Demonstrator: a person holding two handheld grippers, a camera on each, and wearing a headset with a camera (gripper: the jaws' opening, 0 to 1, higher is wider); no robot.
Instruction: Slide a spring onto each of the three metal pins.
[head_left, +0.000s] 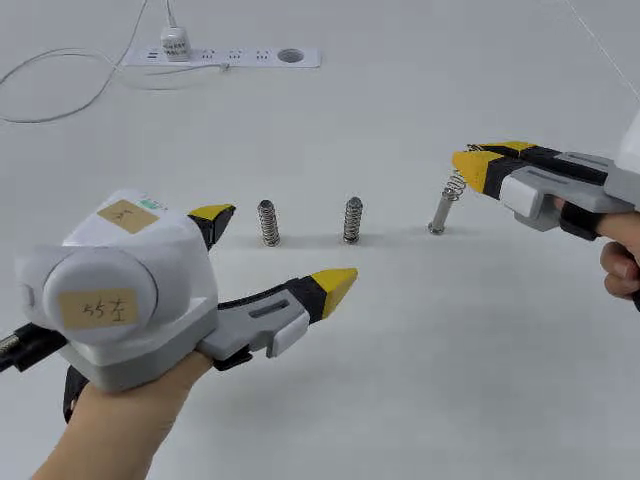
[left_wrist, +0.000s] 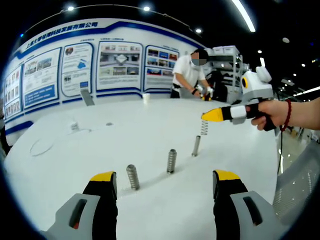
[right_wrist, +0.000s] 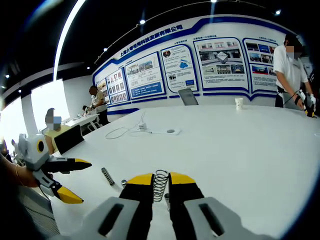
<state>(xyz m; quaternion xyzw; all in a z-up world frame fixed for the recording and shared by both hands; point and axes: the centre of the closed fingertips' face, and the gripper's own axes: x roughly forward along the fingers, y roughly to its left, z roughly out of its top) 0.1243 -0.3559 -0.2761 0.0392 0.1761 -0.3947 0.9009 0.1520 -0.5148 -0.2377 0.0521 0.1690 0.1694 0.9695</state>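
The yellow-tipped right gripper is pinched on the top of a small steel coil spring, whose lower end meets the tip of a leaning bare metal pin. The yellow-tipped left gripper hovers spread wide and empty near two spring-sleeved upright pins on the white table.

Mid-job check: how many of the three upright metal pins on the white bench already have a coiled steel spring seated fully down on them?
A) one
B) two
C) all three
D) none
B: a coiled steel spring sits fully down on the left pin and on the middle pin, while the third spring is pinched in the right gripper at the top of the right pin, whose shaft is bare.
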